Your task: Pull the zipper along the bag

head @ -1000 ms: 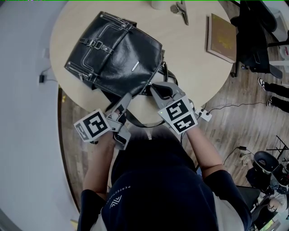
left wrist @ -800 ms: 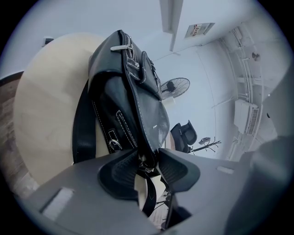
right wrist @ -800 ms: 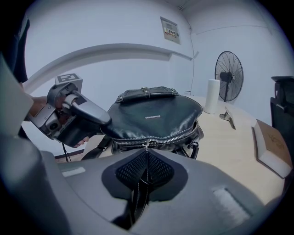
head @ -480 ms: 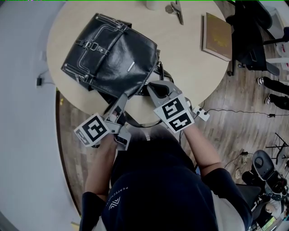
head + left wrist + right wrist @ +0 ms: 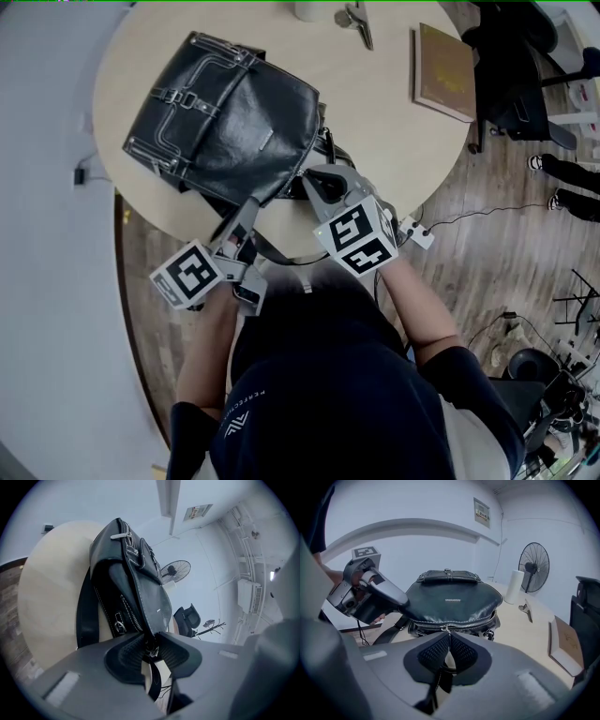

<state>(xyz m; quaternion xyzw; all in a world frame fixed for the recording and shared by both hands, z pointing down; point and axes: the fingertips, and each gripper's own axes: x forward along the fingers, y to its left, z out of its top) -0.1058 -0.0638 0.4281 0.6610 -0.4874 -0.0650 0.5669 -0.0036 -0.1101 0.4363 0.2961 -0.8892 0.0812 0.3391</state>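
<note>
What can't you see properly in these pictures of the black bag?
Head view: the zipper pull, hidden under the bag and the right hand-held gripper.
Right gripper view: lettering on the bag's label, too small.
Head view: the white thing, cut off by the top edge.

Left tongs [image 5: 249, 204] and right tongs [image 5: 313, 180] grip the bag [image 5: 225, 117] at its near edge.
The left tongs have just been closing and pinch the bag's end seam between their pads. The right tongs, beside them, are nipped together on the zipper pull [image 5: 448, 631]. The left forearm [image 5: 202, 361] and right forearm [image 5: 424, 314] slant inward toward the bag.
</note>
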